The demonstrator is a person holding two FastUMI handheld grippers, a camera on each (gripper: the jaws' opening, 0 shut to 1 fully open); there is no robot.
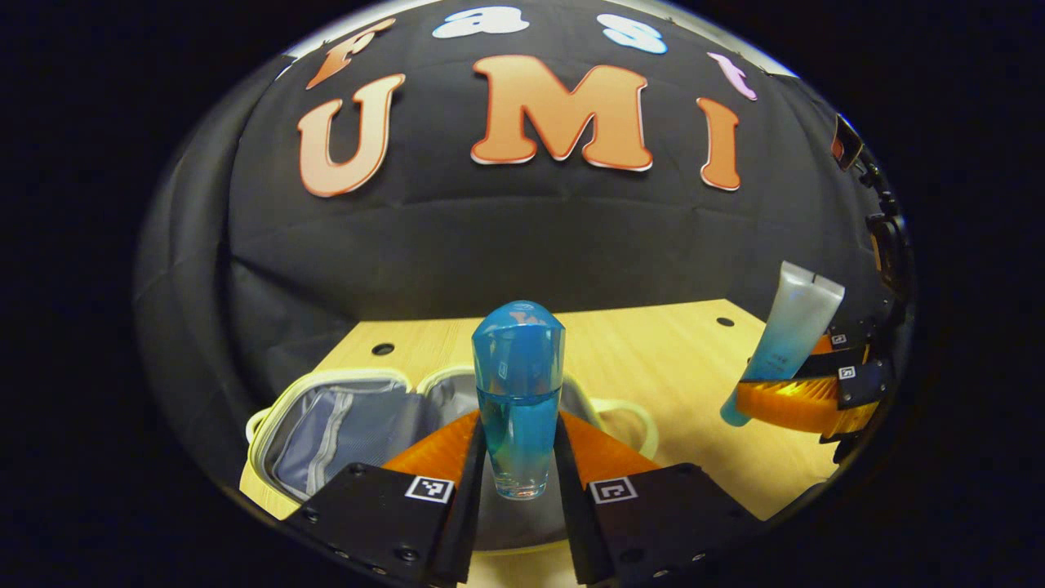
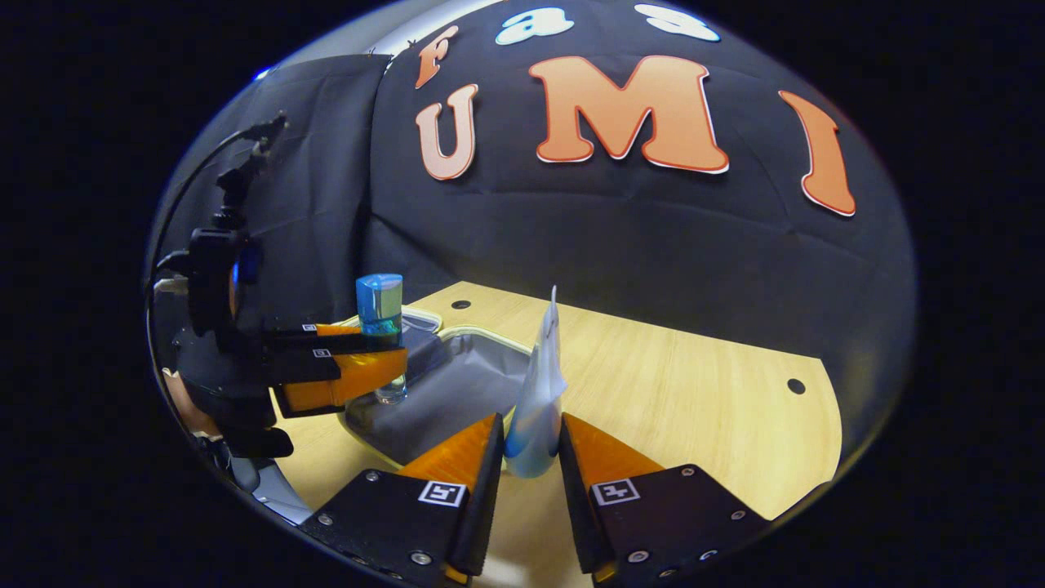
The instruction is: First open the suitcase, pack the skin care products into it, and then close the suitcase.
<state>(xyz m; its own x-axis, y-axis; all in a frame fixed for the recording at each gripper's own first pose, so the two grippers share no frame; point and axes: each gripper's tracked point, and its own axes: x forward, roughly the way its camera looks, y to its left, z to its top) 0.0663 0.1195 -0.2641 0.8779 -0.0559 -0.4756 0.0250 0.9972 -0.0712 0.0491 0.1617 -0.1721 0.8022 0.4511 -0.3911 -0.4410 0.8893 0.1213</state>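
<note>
Our left gripper (image 1: pixel 518 457) clamps the blue bottle (image 1: pixel 518 392) above the open suitcase (image 1: pixel 343 425); our right gripper (image 2: pixel 531 449) clamps the tube (image 2: pixel 539 392).

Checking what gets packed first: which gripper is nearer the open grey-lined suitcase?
Left. The left gripper holds the blue glass bottle right above the suitcase; the right gripper, holding the pale tube, sits beside it.

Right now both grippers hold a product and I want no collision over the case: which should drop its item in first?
Left, probably. The left gripper holds the blue bottle directly above the open suitcase; the right gripper holds the tube beside it, over the table.
</note>
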